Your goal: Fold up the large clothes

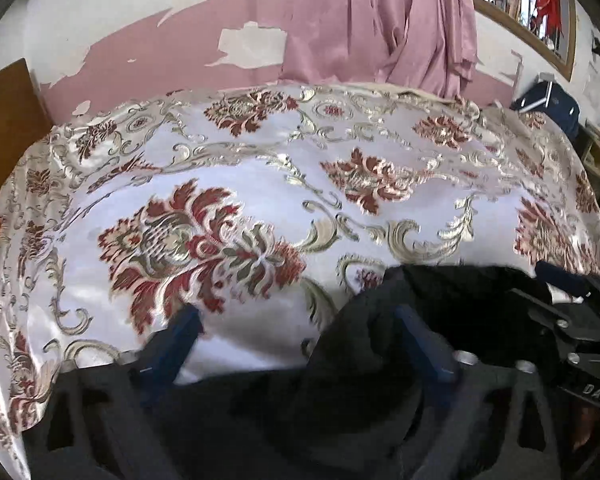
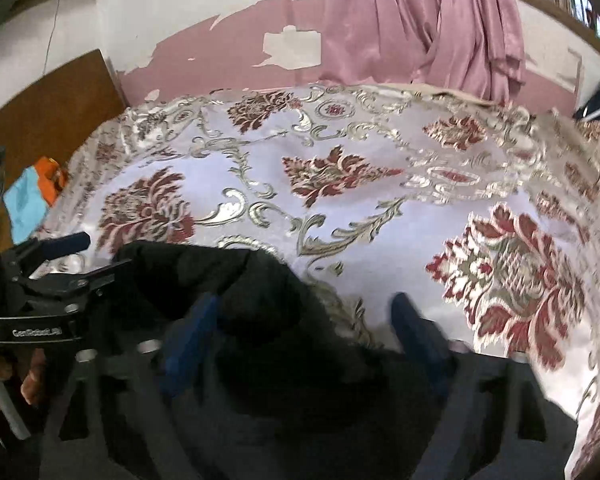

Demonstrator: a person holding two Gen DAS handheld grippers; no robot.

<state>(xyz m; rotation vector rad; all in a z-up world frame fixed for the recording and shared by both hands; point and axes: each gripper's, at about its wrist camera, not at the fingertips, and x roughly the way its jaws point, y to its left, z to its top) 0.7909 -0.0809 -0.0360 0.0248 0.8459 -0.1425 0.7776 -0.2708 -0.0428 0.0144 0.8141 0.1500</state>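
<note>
Left wrist: left gripper (image 1: 300, 340) and right gripper (image 2: 304, 328) parted; dark garment (image 1: 440, 300) between, grip unclear.

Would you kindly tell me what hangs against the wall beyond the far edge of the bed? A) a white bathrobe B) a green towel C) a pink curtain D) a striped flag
C: a pink curtain hangs in satin folds down to the far edge of the floral bedspread, against a wall with peeling pink paint.
</note>
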